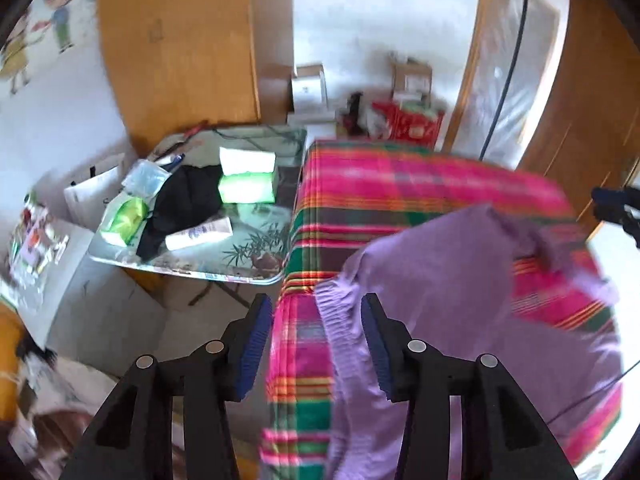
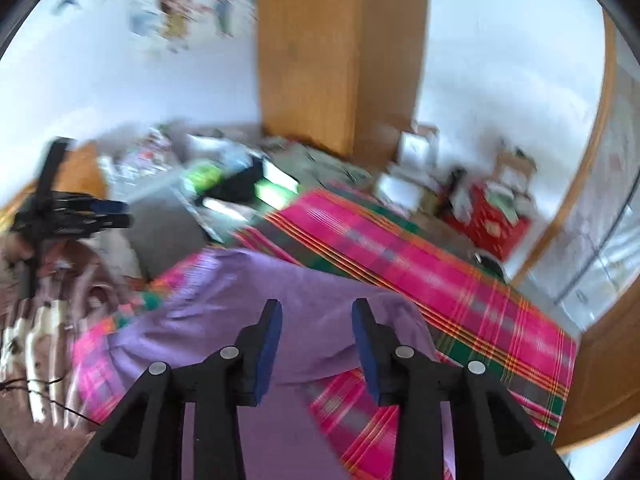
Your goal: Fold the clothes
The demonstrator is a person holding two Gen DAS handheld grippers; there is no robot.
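Both wrist views look steeply down, near, sharing the plaid bed (image 1: 420, 184)

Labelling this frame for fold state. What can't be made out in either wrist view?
- Purple garment: left wrist view, near part hidden behind the left tool, far edge motion-smeared; fold state unclear.
- Same garment, right wrist view: lower part cut off by the frame edge and the right tool.
- Side table clutter: right wrist view, blurred beyond naming.
- Boxes by the wall: too blurred to read.
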